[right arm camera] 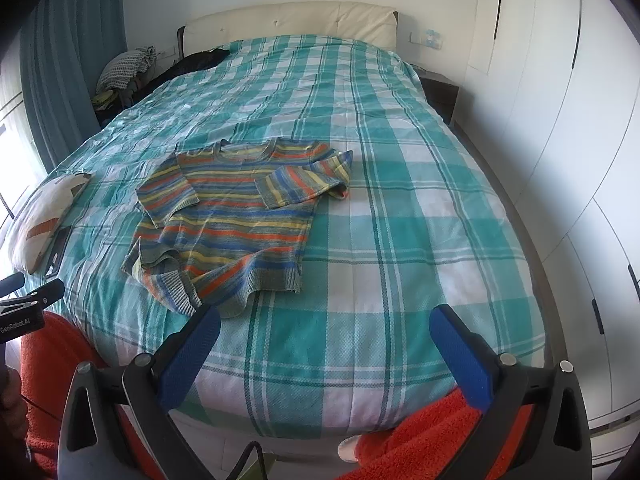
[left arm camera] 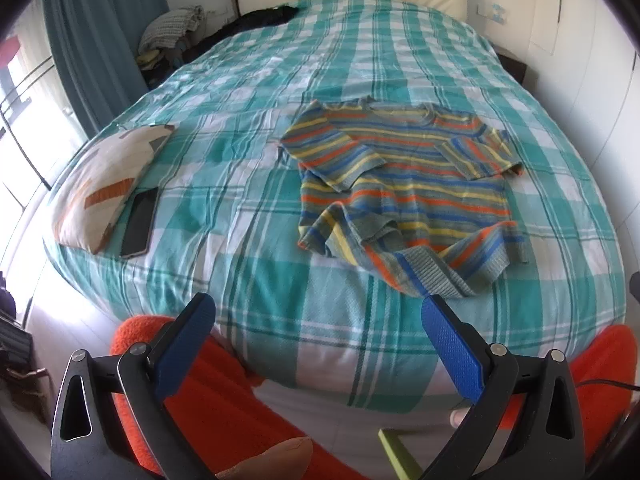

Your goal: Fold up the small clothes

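Our striped sweater [left arm camera: 404,192] lies on the checked bedspread [left arm camera: 248,272], sleeves crossed over its chest, hem rumpled toward us. It looks soft, light and limp; we judge the hem corners the best hold. Both left gripper [left arm camera: 318,336] and right gripper [right arm camera: 324,344] gape empty short of it. Left of the sweater, only the left view shows the phone [left arm camera: 139,222] clearly beside the pillow [left arm camera: 104,184]; the right view alone shows wardrobes [right arm camera: 560,120].

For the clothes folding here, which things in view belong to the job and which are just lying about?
Part of the job:
- striped sweater, spread on the bed with both sleeves folded in
- left gripper, fingers apart, empty
- right gripper, fingers apart, empty

Lying about:
- patterned pillow
- phone beside the pillow
- dark garment near the headboard
- clothes pile beside the bed
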A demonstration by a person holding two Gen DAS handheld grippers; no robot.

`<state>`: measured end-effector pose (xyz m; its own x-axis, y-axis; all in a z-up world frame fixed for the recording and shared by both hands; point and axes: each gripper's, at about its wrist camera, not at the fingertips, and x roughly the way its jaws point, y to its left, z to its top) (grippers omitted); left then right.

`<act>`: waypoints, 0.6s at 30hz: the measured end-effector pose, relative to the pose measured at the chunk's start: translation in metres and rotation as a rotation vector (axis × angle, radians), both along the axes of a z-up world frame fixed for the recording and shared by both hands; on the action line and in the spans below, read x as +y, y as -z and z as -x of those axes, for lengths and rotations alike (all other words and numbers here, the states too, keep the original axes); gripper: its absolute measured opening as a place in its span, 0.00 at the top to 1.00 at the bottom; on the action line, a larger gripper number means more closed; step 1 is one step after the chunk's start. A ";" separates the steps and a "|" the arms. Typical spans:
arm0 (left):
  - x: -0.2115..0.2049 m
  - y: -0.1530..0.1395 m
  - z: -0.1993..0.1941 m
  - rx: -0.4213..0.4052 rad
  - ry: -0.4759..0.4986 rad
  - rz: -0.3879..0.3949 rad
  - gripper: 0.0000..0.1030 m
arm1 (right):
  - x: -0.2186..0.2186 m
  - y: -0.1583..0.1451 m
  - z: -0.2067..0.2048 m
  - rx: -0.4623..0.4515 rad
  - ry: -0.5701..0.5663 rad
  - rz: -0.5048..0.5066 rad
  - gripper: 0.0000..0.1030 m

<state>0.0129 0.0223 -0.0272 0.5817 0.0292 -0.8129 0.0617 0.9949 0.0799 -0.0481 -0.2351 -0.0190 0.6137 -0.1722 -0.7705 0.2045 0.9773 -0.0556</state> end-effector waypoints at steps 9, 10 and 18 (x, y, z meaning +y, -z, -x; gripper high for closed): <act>-0.005 0.005 -0.001 0.035 0.019 0.002 0.00 | -0.004 0.008 0.000 0.004 0.010 -0.024 0.00; -0.005 0.005 -0.001 0.034 0.020 0.008 0.00 | -0.005 0.009 0.000 0.005 0.012 -0.027 0.00; -0.003 0.007 -0.002 0.042 0.036 0.033 0.00 | -0.005 0.011 0.000 0.005 0.003 -0.041 0.00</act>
<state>0.0152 0.0189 -0.0345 0.5473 -0.0187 -0.8367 0.1001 0.9940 0.0432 -0.0485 -0.2400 -0.0297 0.6091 -0.1420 -0.7802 0.2071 0.9782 -0.0163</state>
